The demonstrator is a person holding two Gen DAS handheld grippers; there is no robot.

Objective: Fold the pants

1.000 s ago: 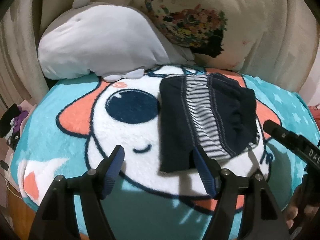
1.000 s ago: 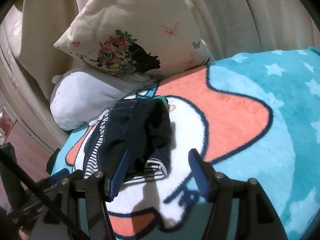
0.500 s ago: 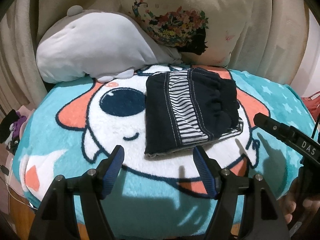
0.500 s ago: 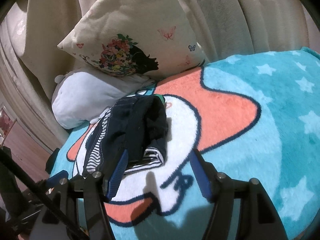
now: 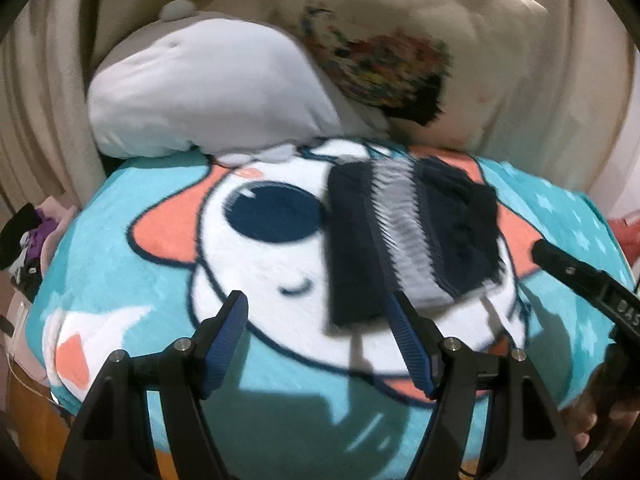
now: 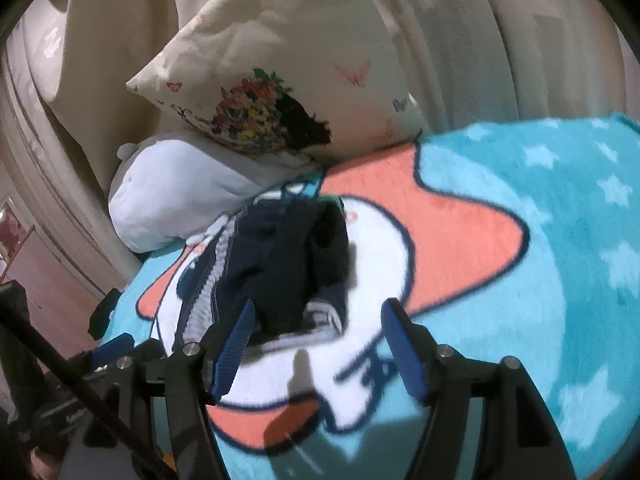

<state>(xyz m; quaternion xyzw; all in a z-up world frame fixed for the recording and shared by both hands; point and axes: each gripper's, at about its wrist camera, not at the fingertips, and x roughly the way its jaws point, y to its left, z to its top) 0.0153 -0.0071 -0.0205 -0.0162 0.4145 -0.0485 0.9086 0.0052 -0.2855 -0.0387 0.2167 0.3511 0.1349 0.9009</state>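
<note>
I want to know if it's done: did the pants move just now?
No. The pants lie right beside the blanket's dark eye, their edge against it, same as before.

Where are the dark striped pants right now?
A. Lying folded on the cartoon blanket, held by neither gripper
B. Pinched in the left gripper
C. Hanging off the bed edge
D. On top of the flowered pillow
A: the pants lie folded on the blanket, with both grippers empty.

Pants (image 5: 412, 236): navy, 1 grey-white striped panel. Blanket (image 5: 132, 288): turquoise, white stars, coral-and-white cartoon, navy outlines. Plush (image 5: 208, 92): pale grey. Pillow (image 6: 304, 60): cream, multicolour floral print, butterflies. Gripper pads (image 5: 228, 340): blue.
</note>
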